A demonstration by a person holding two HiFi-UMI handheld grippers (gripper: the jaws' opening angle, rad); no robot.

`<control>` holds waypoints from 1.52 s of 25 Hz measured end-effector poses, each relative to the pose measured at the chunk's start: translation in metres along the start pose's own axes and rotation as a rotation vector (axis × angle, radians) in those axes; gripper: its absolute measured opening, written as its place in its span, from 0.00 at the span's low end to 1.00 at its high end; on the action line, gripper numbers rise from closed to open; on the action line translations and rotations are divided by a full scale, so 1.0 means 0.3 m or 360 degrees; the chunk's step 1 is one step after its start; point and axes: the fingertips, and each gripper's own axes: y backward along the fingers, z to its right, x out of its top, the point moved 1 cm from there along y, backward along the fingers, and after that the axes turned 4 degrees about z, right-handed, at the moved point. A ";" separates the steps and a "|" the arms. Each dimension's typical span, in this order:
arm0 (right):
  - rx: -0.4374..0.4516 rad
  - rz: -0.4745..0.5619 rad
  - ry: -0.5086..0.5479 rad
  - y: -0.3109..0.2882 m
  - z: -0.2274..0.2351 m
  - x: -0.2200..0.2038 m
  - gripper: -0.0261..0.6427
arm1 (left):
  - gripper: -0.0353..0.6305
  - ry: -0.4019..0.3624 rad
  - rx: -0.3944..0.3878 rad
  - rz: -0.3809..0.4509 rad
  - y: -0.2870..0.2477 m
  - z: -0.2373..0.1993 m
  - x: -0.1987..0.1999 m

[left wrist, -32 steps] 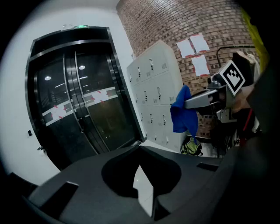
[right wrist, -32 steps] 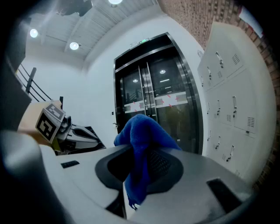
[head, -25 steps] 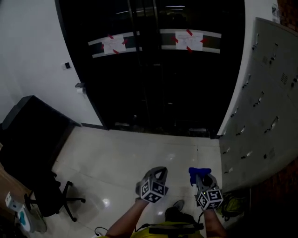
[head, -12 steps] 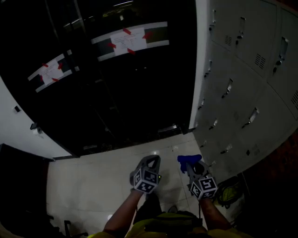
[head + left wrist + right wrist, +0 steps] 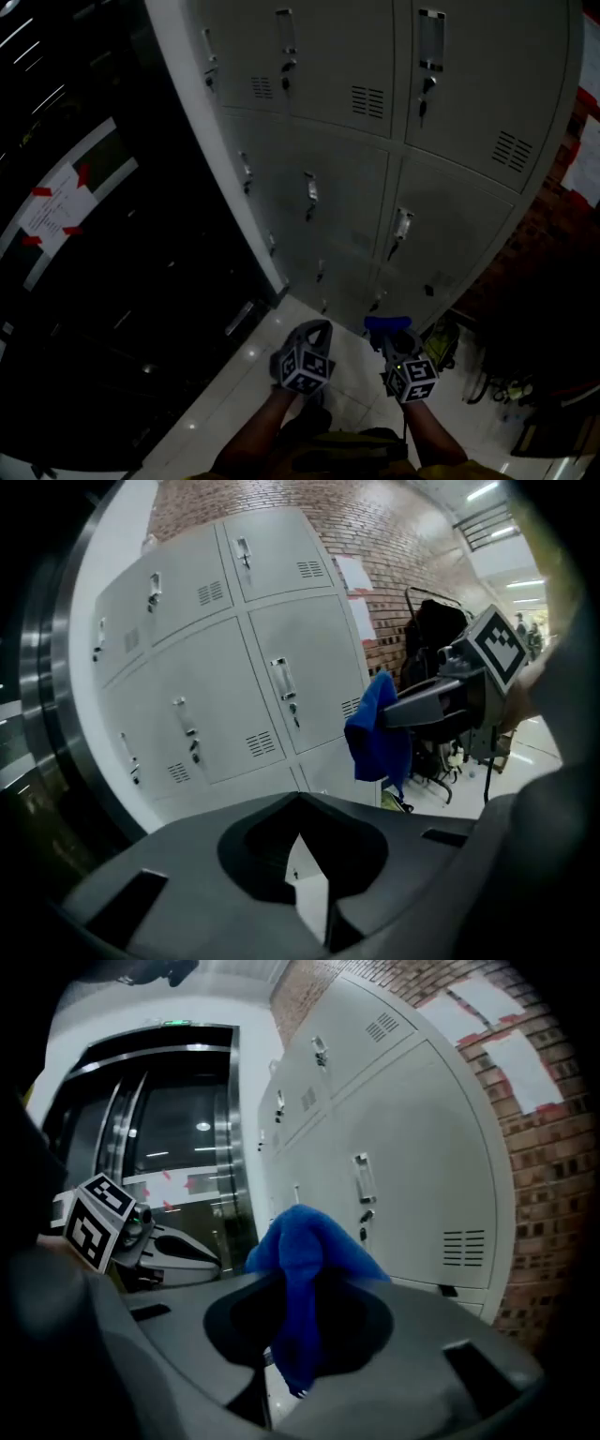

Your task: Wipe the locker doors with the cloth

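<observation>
Now the left gripper (image 5: 314,331) and right gripper (image 5: 392,335) point side by side toward the lockers (image 5: 375,187). The right one pinches a blue cloth (image 5: 305,1251). The left one's jaws are pressed together, empty.

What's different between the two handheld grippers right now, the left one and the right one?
The right gripper has its fingers shut on a blue cloth; the left gripper has them shut on nothing. The right gripper is on the brick wall side; the left gripper is on the dark glass door side. Both point toward the lockers, side by side.

The lockers (image 5: 375,187) run past the top edge.
</observation>
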 end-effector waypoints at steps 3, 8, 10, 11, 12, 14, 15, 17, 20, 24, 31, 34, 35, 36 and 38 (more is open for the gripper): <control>-0.0225 0.0037 -0.0003 -0.054 0.054 0.034 0.14 | 0.06 -0.0134 -0.0174 0.0036 -0.133 -0.065 0.051; -0.0548 0.0010 -0.0074 -0.120 0.202 -0.044 0.14 | 0.06 -0.0291 -0.0403 0.0052 -0.363 -0.063 0.045; -0.0654 0.0004 -0.0111 -0.140 0.274 -0.095 0.14 | 0.06 -0.0301 -0.0460 0.0056 -0.444 -0.040 0.035; -0.0690 -0.0008 -0.0121 -0.151 0.306 -0.124 0.14 | 0.06 -0.0304 -0.0485 0.0052 -0.484 -0.022 0.023; -0.0717 -0.0018 -0.0121 -0.165 0.341 -0.152 0.14 | 0.06 -0.0307 -0.0507 0.0044 -0.530 -0.004 0.008; -0.0751 -0.0020 -0.0103 -0.202 0.418 -0.203 0.14 | 0.06 -0.0312 -0.0529 0.0024 -0.634 0.034 -0.025; -0.0759 -0.0011 -0.0092 -0.220 0.459 -0.227 0.14 | 0.06 -0.0315 -0.0532 0.0019 -0.687 0.056 -0.042; -0.0765 0.0022 -0.0074 -0.256 0.531 -0.278 0.14 | 0.06 -0.0304 -0.0542 0.0016 -0.780 0.102 -0.080; -0.0750 0.0047 -0.0082 -0.325 0.613 -0.366 0.14 | 0.06 -0.0243 -0.0552 0.0007 -0.894 0.150 -0.146; -0.0661 -0.0001 -0.0079 -0.426 0.592 -0.455 0.14 | 0.06 -0.0210 -0.0549 -0.0035 -0.924 0.156 -0.234; -0.0613 -0.0013 -0.0160 -0.694 0.513 -0.455 0.14 | 0.06 -0.0106 -0.0535 -0.0107 -0.868 0.079 -0.320; -0.0708 0.0012 -0.0287 -0.738 0.543 -0.427 0.14 | 0.06 -0.0104 -0.0524 -0.0108 -0.872 0.057 -0.332; -0.0716 0.0013 -0.0289 -0.735 0.544 -0.420 0.14 | 0.06 -0.0109 -0.0525 -0.0107 -0.878 0.057 -0.332; -0.0715 0.0021 -0.0277 -0.722 0.548 -0.412 0.14 | 0.06 -0.0115 -0.0531 -0.0105 -0.885 0.060 -0.329; -0.0715 0.0057 -0.0286 -0.656 0.586 -0.396 0.14 | 0.06 -0.0129 -0.0549 -0.0090 -0.900 0.074 -0.308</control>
